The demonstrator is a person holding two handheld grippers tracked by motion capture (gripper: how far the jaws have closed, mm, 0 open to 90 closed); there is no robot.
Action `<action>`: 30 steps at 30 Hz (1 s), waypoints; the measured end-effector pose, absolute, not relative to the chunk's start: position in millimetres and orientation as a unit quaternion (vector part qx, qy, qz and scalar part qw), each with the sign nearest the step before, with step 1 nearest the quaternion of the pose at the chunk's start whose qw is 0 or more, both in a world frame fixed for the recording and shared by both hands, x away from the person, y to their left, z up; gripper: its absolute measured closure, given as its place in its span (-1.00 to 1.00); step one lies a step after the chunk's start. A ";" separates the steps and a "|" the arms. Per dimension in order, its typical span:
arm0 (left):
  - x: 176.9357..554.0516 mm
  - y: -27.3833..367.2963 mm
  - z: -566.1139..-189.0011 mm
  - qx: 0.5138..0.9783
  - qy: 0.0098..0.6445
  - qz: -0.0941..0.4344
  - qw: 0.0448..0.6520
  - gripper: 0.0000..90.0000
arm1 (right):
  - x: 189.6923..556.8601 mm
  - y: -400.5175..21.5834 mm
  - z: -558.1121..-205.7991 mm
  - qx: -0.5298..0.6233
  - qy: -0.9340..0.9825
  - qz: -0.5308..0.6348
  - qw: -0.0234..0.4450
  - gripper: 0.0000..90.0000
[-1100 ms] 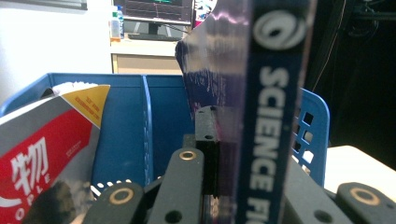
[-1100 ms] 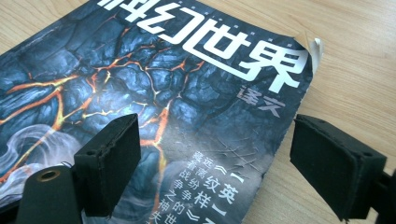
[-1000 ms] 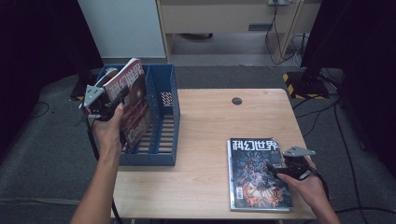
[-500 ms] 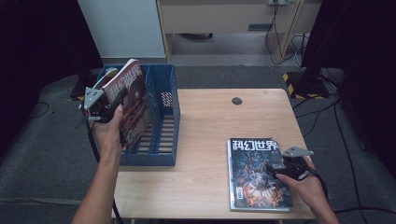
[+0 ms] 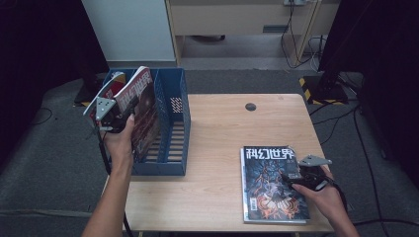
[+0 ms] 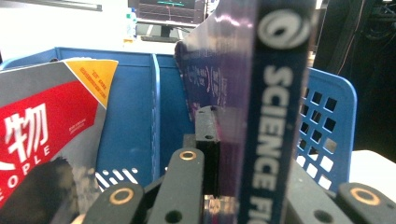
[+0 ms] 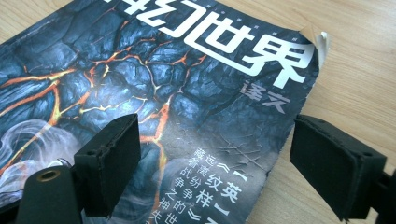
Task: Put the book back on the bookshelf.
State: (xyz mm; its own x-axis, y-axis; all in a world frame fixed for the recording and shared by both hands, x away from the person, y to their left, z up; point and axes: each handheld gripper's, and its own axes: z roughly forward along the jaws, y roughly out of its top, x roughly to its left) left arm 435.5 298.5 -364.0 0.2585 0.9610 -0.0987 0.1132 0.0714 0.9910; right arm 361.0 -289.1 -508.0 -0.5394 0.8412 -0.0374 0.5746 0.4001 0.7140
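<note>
Left gripper point(image 5: 114, 117) is up at the left edge of the bench point(image 5: 217, 148), jaws clamped tight on a magazine with a dark blue spine point(image 6: 275, 116) reading "SCIENCE FI...". That magazine is held upright, tilted a little, over the blue file rack point(image 5: 170, 128), at the rack's left compartment; its lower edge is hidden, so cannot tell if it touches the rack floor. A second magazine with a red and grey cover point(image 6: 42, 140) stands just beside it, to the left in the left gripper view, against the rack's back wall. Right gripper point(image 5: 301, 177) sits low over the near right part of the bench, jaws spread wide, one pad above the cover of a lava-pattern magazine point(image 5: 269, 182), the other just off its right edge over bare wood. That magazine lies flat, top right corner curled, well apart from the rack. Small dark round spot point(image 5: 251, 106) on the bench at the far side.
</note>
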 end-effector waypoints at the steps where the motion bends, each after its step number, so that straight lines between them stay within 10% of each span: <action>1: 435.0 299.5 -363.5 0.563 0.476 0.381 0.558 0.86 | 361.1 -288.8 -508.2 0.434 0.814 0.332 0.201 -0.63; 30: 433.9 304.8 -398.6 0.555 0.486 0.372 0.563 0.86 | 360.6 -288.7 -507.8 0.435 0.813 0.332 0.202 -0.64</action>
State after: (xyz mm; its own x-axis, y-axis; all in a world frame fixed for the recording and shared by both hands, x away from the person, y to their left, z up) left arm 433.9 304.8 -398.6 0.2503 0.9587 -0.1348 0.1205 0.1073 0.9869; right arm 360.6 -288.7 -507.8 -0.5403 0.8405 -0.0405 0.5720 0.4022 0.7148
